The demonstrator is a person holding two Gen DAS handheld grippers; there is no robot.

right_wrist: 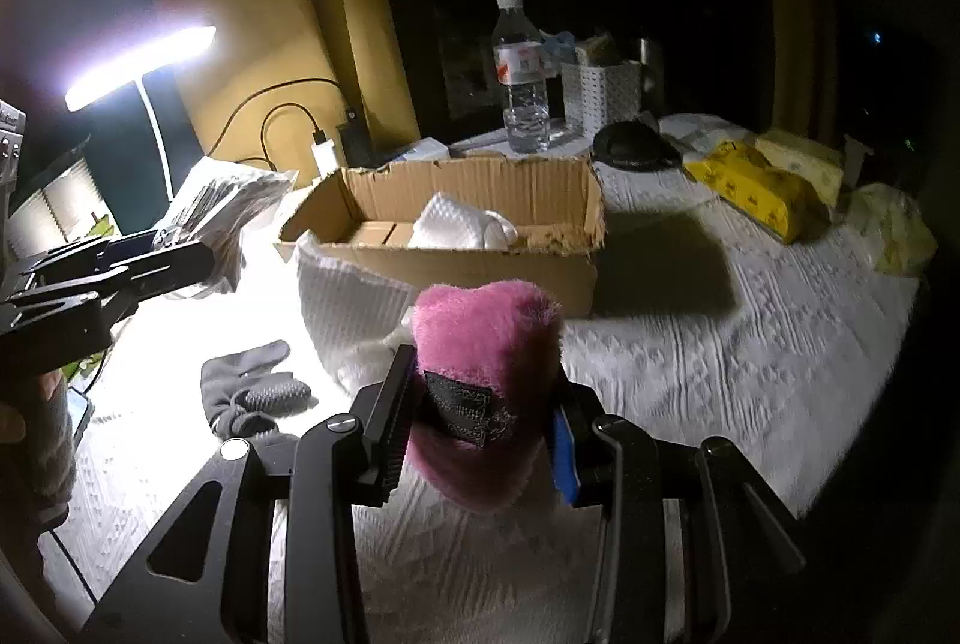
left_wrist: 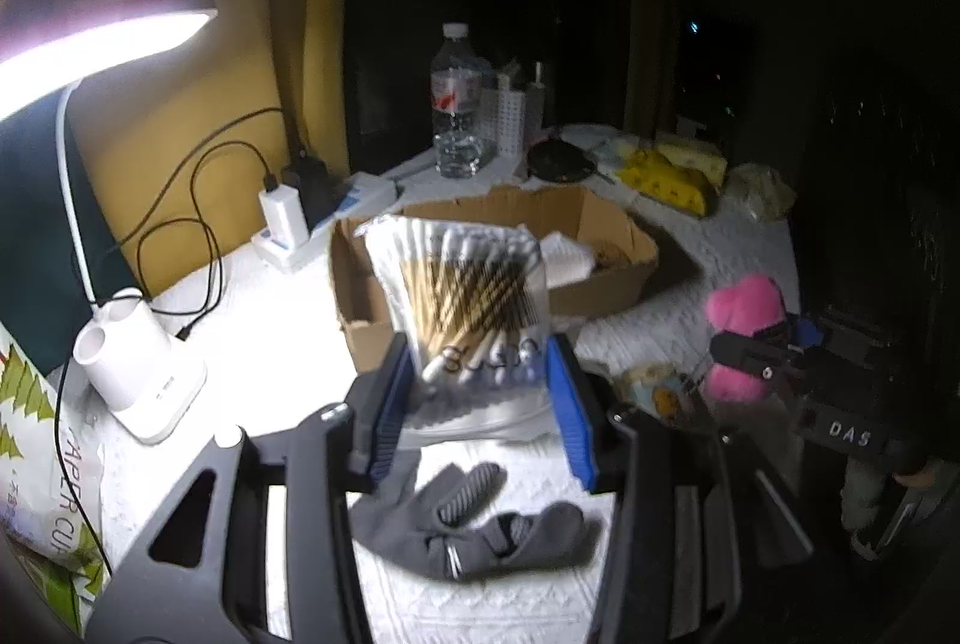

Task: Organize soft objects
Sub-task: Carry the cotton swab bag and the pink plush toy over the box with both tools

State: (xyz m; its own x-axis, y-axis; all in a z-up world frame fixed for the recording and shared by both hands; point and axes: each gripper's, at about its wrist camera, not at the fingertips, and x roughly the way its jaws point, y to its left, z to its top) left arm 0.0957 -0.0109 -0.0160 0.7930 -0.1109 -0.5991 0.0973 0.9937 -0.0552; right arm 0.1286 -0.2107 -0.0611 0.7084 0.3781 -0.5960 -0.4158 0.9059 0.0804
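My left gripper (left_wrist: 480, 374) is shut on a clear bag of cotton swabs (left_wrist: 462, 296) and holds it up in front of the open cardboard box (left_wrist: 606, 284). My right gripper (right_wrist: 480, 404) is shut on a pink plush toy (right_wrist: 486, 338), held above the white cloth, just in front of the box (right_wrist: 468, 260). The box holds white soft items (right_wrist: 462, 224). A grey pair of gloves (left_wrist: 474, 518) lies on the cloth under my left gripper; the gloves also show in the right wrist view (right_wrist: 252, 392). The pink toy also shows in the left wrist view (left_wrist: 744, 308).
A white desk lamp base (left_wrist: 138, 374) stands left, with cables and a charger (left_wrist: 282, 218) behind. A water bottle (right_wrist: 521, 74), a white basket (right_wrist: 600, 92), a dark round object (right_wrist: 636, 146) and yellow tissue packs (right_wrist: 756, 194) lie behind and right of the box.
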